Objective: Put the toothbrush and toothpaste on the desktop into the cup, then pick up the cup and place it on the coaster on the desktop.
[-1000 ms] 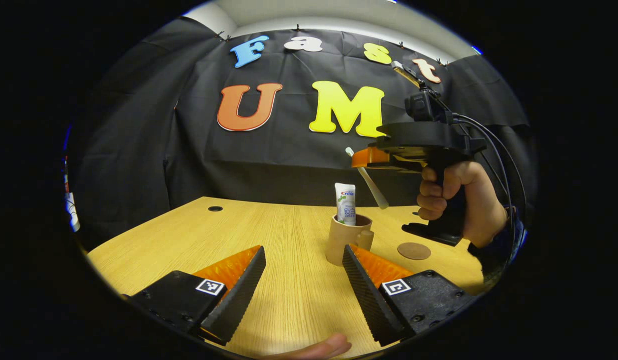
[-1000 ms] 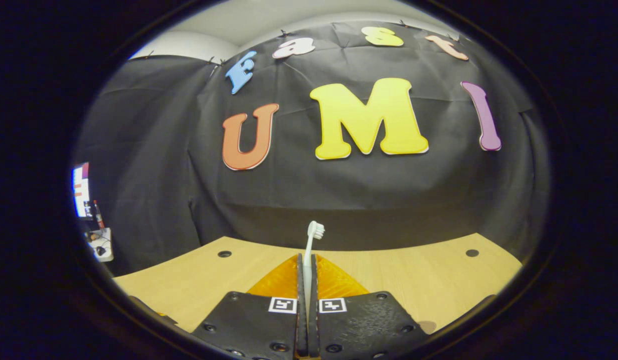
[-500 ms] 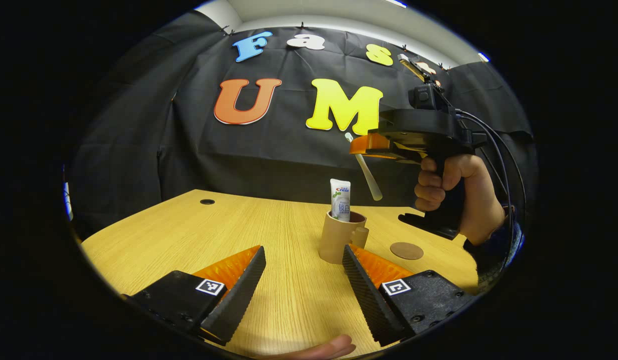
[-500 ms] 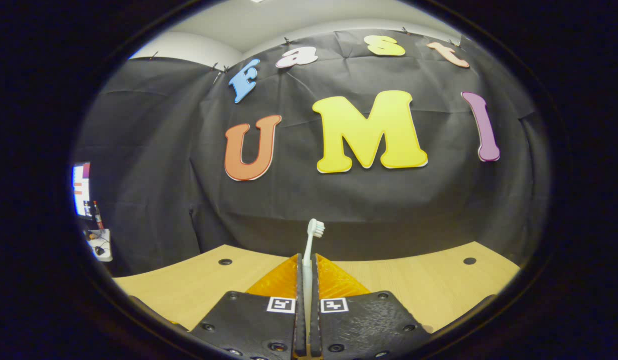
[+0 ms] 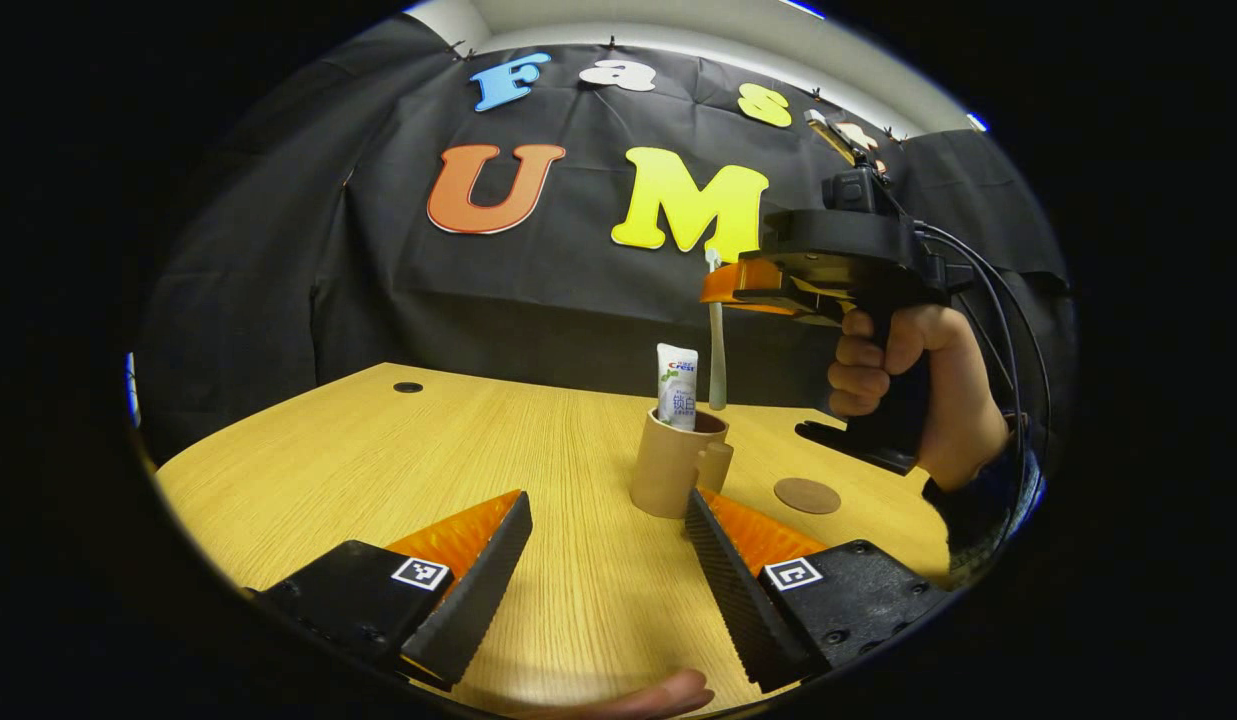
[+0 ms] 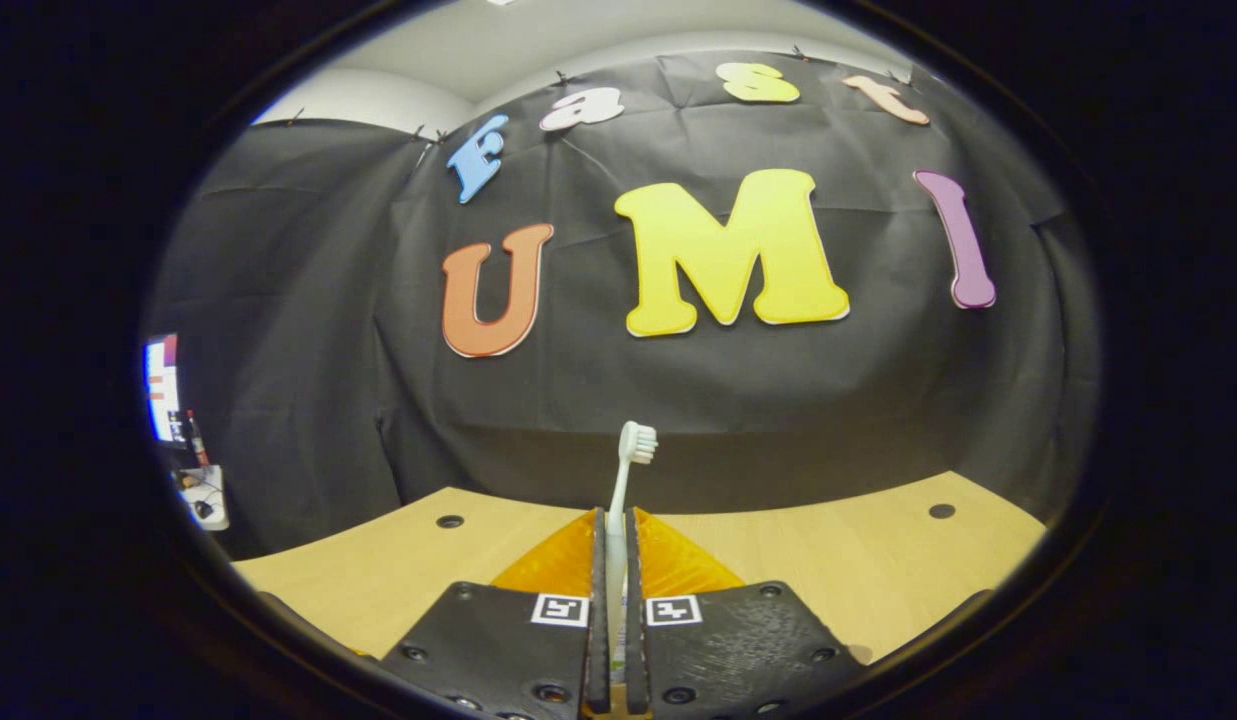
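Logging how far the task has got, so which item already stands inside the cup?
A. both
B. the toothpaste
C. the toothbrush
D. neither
B: in the left gripper view the toothpaste stands upright in the cup, while the toothbrush hangs above the rim, clamped in the right gripper.

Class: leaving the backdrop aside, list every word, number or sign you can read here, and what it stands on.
On the toothpaste: print too small to read.
On the left gripper: square code markers, no words.
On the right gripper: the same markers.
On the screen: too small to read.
On the cup, toothbrush, coaster: nothing.
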Demonstrator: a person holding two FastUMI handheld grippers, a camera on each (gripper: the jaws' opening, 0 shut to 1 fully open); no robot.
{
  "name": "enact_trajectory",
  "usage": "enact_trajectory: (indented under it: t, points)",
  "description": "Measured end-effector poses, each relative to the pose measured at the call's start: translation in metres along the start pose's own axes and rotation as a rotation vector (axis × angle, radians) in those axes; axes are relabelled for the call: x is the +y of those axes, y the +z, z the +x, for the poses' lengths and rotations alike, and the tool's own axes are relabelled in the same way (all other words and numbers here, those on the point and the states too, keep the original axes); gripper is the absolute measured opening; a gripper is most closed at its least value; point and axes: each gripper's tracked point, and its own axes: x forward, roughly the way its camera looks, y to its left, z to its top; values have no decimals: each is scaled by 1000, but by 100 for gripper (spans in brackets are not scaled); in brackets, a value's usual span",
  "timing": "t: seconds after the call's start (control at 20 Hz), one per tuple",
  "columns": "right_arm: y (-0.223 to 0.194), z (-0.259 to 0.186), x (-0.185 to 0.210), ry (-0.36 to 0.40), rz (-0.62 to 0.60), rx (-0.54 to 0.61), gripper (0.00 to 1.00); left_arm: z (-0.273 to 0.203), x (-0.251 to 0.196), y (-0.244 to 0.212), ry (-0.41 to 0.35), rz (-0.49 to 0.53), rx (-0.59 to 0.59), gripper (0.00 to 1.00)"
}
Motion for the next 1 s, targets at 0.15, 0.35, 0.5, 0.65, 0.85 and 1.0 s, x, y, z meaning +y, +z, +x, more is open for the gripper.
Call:
enact_trajectory:
  t: [0.15,0.35,0.5,0.65,0.85,1.0]
  points:
    - [-1,0,-3,-14,-8,1,7,0,-2,-2,-6,4,6,99]
    - [-2,-1,-2,-11,0,1,7,-1,-1,-4,-5,9,9,98]
    - [-2,-2,-1,-5,1,7,7,0,-2,-4,-6,7,12,99]
    - [5,-11,-1,0,-6,-12,23,1,-2,-6,3,16,16,99]
    - [15,-30,-4,-2,-39,-29,78,8,-3,-4,18,25,27,99]
    - [15,-48,-10,-12,-117,-19,98,16,-12,-6,11,41,55,98]
